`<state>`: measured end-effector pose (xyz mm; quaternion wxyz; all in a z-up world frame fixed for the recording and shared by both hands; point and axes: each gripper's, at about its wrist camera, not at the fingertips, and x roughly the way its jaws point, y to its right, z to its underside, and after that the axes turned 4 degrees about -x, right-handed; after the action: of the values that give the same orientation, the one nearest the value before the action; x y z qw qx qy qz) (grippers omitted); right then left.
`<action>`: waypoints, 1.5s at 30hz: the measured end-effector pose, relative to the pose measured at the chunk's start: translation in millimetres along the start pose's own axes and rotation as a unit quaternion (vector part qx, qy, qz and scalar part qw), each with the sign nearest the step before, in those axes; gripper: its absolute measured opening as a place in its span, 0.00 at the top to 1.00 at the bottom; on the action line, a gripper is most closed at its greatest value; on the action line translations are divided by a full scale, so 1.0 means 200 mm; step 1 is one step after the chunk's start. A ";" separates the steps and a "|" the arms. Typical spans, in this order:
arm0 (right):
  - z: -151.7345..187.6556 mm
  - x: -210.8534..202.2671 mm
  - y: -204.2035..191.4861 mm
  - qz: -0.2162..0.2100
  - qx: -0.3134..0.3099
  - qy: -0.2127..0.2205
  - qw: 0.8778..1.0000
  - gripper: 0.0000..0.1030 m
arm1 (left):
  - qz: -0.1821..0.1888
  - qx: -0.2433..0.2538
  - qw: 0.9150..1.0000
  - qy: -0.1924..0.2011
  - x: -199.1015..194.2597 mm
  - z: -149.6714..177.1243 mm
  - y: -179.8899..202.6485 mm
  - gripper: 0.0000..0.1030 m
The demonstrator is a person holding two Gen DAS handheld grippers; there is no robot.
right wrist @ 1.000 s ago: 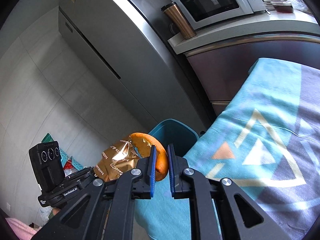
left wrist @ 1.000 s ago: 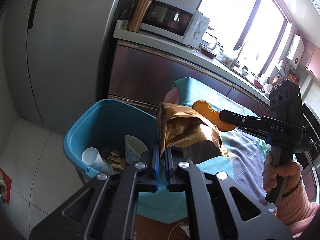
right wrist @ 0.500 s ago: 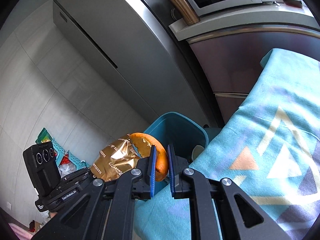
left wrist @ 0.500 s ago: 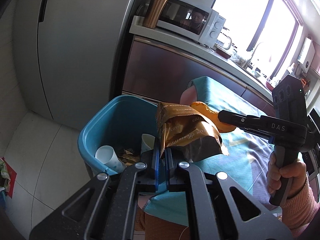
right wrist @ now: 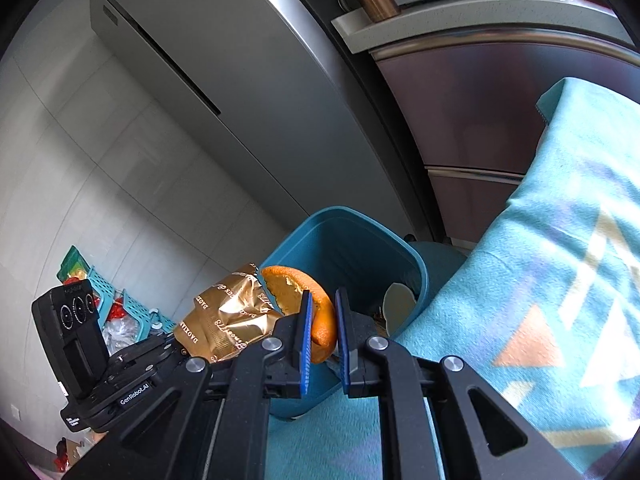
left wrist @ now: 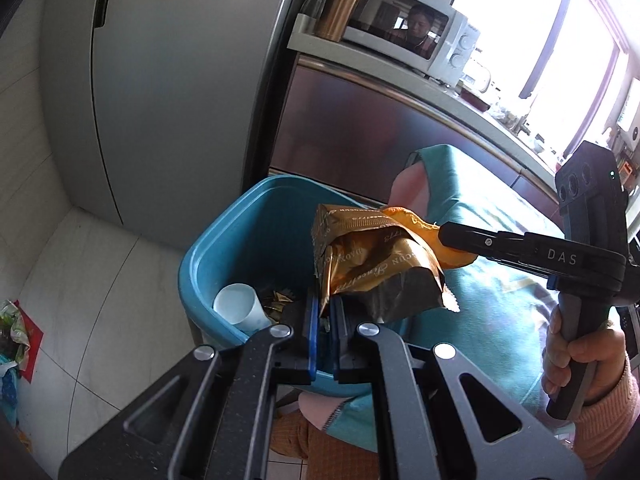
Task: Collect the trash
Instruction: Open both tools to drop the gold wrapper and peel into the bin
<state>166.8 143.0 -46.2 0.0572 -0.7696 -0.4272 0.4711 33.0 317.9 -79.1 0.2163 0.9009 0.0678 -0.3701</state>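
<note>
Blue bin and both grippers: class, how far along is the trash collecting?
Done: a white cup and scraps already lie in the blue bin. In hand: the left gripper pinches a gold wrapper; the right gripper pinches an orange peel, both above the bin. Left: dropping them in.

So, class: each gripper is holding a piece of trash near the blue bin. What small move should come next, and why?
Probably carry both a little further over the bin before opening: the left gripper pinches the gold wrapper and the right gripper the orange peel, both near its rim.
</note>
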 end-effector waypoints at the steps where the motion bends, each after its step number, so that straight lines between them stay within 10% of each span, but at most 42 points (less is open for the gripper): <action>1: 0.00 0.01 0.00 0.002 0.000 -0.003 1.000 0.90 | -0.002 0.000 1.000 -0.001 0.01 0.00 0.00 0.95; 45: 0.03 0.01 -0.04 0.032 -0.027 -0.019 0.999 0.73 | -0.042 -0.004 0.999 -0.032 0.24 0.01 -0.03 0.72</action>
<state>157.8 146.5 -47.1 0.0134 -0.7749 -0.4162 0.4756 64.0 320.9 -116.3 0.2067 0.8842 0.1002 -0.4067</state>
